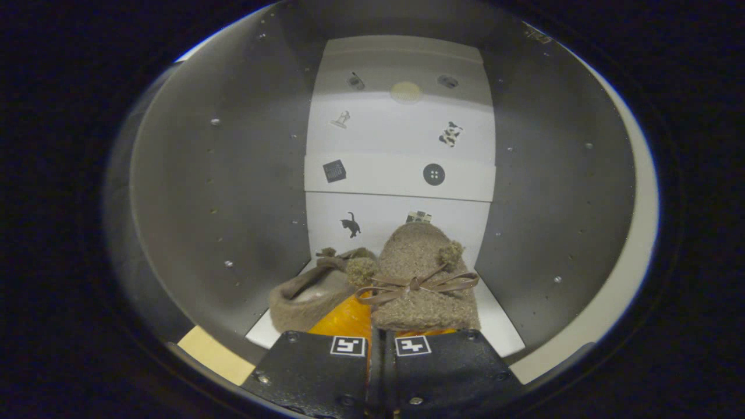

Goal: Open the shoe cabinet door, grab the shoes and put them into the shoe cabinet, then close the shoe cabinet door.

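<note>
shoes [407, 279] hiding fingertips [349, 320], far sticker [419, 217] partly covered

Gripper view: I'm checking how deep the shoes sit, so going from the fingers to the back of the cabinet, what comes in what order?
Gripper, fingers close together → fuzzy brown slippers with pompoms and a bow → white back panel with small stickers.
</note>
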Tool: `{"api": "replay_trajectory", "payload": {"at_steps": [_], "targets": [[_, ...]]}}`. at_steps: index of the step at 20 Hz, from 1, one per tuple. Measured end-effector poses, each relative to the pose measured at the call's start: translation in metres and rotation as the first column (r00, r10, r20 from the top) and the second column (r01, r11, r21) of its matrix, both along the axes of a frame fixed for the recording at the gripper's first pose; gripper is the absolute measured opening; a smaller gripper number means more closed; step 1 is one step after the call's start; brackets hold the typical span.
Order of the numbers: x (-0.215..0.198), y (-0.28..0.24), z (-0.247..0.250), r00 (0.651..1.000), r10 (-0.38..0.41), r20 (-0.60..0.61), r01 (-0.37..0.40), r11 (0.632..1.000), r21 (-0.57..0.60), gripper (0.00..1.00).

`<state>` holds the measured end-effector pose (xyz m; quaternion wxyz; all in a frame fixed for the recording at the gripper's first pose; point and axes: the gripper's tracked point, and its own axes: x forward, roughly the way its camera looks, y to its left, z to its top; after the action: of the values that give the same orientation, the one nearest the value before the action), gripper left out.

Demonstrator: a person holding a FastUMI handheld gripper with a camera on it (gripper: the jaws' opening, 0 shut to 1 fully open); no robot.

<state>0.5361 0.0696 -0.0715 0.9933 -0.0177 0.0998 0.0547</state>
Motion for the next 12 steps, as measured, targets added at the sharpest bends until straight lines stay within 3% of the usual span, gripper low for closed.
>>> {"api": "replay_trajectory", "payload": {"at_steps": [5,12], "targets": [[0.051,-0.004,-0.028,0.995,-0.021,-0.096,0.023,1.0,0.016,0.06],[0.072,-0.009,-0.052,0.971,-0.052,-0.235,0.063,0.997,0.038,0.08]]}}
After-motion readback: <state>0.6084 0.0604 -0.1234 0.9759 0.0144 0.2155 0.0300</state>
